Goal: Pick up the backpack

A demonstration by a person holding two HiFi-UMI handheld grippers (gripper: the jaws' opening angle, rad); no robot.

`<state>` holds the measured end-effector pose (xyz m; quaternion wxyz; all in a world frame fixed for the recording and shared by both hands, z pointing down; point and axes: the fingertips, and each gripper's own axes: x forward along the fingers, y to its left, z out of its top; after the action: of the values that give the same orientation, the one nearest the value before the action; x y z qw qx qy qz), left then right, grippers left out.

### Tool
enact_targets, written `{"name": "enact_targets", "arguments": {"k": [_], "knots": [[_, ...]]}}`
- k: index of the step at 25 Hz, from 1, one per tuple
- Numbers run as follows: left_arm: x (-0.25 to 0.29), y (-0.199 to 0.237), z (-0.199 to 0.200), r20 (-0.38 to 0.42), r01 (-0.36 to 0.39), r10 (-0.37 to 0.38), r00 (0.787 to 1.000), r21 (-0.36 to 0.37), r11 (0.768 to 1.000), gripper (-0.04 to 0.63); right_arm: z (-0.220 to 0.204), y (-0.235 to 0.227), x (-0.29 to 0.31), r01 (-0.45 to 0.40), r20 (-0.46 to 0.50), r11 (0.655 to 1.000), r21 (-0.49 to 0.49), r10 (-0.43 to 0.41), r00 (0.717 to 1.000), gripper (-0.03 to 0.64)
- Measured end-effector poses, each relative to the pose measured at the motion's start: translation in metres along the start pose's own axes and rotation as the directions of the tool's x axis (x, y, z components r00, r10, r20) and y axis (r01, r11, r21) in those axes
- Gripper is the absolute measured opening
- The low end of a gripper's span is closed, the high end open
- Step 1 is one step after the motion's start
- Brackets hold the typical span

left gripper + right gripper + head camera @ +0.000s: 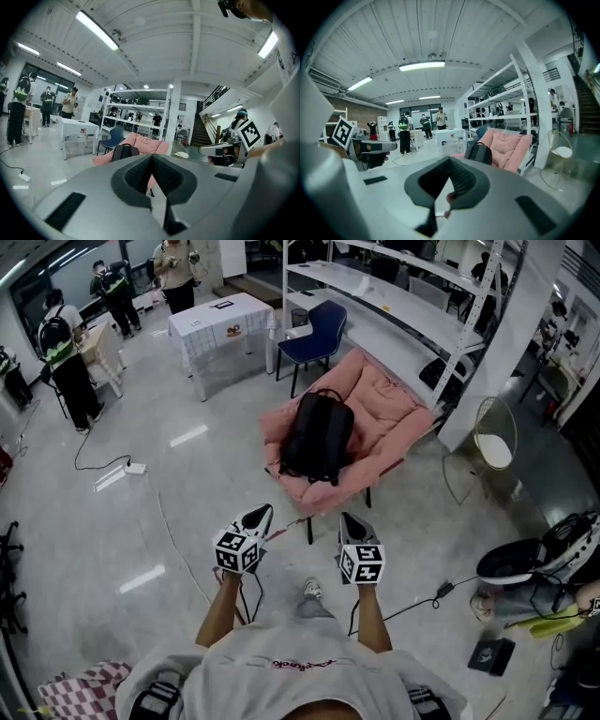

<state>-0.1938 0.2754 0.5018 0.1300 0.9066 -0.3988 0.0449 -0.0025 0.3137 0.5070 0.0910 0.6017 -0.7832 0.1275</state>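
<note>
A black backpack (319,435) stands upright against the seat of a pink folding lounge chair (389,404) a few steps ahead of me. Both grippers are held out in front of my body, short of the chair. The left gripper (259,516) is shut and holds nothing. My right gripper (351,520) is also shut and empty. In the left gripper view the backpack (123,151) shows just above the closed jaws (152,161), left of centre. From the right gripper (449,166) the backpack (481,153) sits ahead, a little to the right, on the pink chair (511,145).
A white table (220,320) and a blue chair (314,334) stand behind the pink chair. White shelving (412,306) runs along the right, with a round wire chair (494,442) and a scooter (544,554). Cables and a power strip (134,468) lie on the floor. Several people (66,362) stand far left.
</note>
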Motion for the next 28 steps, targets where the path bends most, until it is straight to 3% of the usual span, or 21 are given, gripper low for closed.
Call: {"name": "enact_targets", "arguments": {"k": [6,18,28], "knots": [[0.058,0.005,0.028,0.014,0.022,-0.022,1.000,0.004,1.000,0.009,0.028,-0.035,0.048,-0.014,0.016,1.000,0.021,0.014,1.000,0.018],[0.155,0.038,0.057,0.019,-0.037,0.037,0.999,0.024,0.999,0.009,0.066,-0.098,0.135,-0.042,0.029,0.999,0.016,0.041,0.999,0.018],[0.180,0.057,0.060,0.017,-0.082,0.082,0.997,-0.011,0.997,0.009,0.071,-0.111,0.170,-0.080,-0.006,0.997,0.015,0.080,0.997,0.018]]}}
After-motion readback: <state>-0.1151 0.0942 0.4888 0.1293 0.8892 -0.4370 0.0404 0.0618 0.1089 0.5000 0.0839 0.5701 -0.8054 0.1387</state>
